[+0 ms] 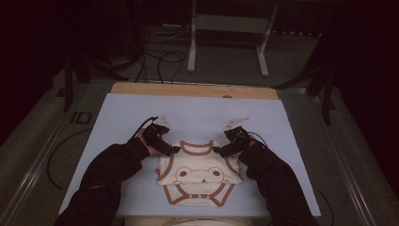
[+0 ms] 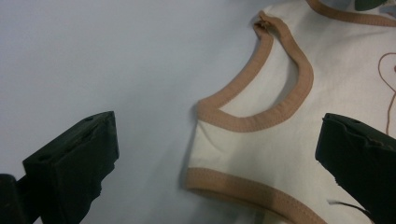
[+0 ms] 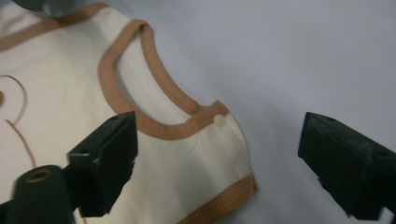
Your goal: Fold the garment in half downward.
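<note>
Overhead, scene: a cream baby bodysuit [image 1: 200, 176] lies flat on a pale blue mat [image 1: 117, 122], near the person's edge of the table.
Left gripper [image 1: 173, 149]: jaws spread wide, poised at the garment's left shoulder; in its own view one jaw hangs over bare mat and the other over the cloth, with the left armhole [image 2: 266, 100] between them.
Right gripper [image 1: 217, 150]: jaws likewise apart, at the right shoulder, straddling the right armhole [image 3: 144, 100] and the side edge.
Contact: whether either jaw touches the fabric cannot be told in this dim light.
Bodysuit: sleeveless, with tan binding around neck, armholes and leg openings; a frog-like face is outlined in brown on the chest.
Arms: black sleeves [image 1: 113, 165] enter from the bottom.
</note>
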The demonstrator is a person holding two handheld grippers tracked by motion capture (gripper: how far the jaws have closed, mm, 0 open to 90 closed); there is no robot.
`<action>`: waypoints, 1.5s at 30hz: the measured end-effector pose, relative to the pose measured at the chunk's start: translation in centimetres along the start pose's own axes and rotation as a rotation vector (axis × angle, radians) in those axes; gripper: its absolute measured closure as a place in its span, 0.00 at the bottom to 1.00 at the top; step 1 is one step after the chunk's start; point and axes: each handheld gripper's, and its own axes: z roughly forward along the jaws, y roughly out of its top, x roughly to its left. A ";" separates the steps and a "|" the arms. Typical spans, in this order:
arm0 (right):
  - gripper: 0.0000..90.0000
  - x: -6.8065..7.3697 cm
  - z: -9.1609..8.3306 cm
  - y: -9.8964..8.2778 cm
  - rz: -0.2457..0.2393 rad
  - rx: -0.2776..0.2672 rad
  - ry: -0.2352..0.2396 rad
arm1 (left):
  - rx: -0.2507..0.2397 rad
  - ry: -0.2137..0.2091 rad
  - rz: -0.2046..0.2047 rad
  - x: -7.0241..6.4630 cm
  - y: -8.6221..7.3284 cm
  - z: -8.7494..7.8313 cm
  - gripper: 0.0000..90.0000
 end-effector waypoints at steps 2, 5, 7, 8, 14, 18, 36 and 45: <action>0.20 -0.1 0.2 -0.1 0.010 0.004 0.005 | 0.015 -0.005 0.005 0.0 -0.1 0.2 0.02; 0.25 -0.4 0.3 -0.3 0.031 -0.003 -0.012 | 0.032 0.001 0.013 0.0 -0.3 0.5 0.05; 0.28 -0.6 0.4 -0.5 0.031 0.004 -0.007 | 0.038 0.002 0.014 0.0 -0.3 0.6 0.10; 0.31 -0.6 0.5 -0.5 0.033 0.013 -0.002 | 0.041 0.003 0.014 0.0 -0.4 0.7 0.11; 0.36 -0.6 1.3 -1.0 0.018 0.053 0.003 | 0.051 0.010 0.004 0.3 -0.5 1.0 0.28; 0.41 -0.6 1.5 -1.2 0.007 0.073 -0.001 | 0.054 0.020 0.006 0.4 -0.6 1.2 0.40; 0.62 -0.7 2.0 -1.8 -0.012 0.110 -0.004 | 0.118 0.052 0.044 -0.7 -0.2 2.3 0.64; 0.76 -0.2 1.9 -1.7 -0.017 0.120 0.011 | 0.120 0.027 0.037 -1.1 -0.2 2.3 0.81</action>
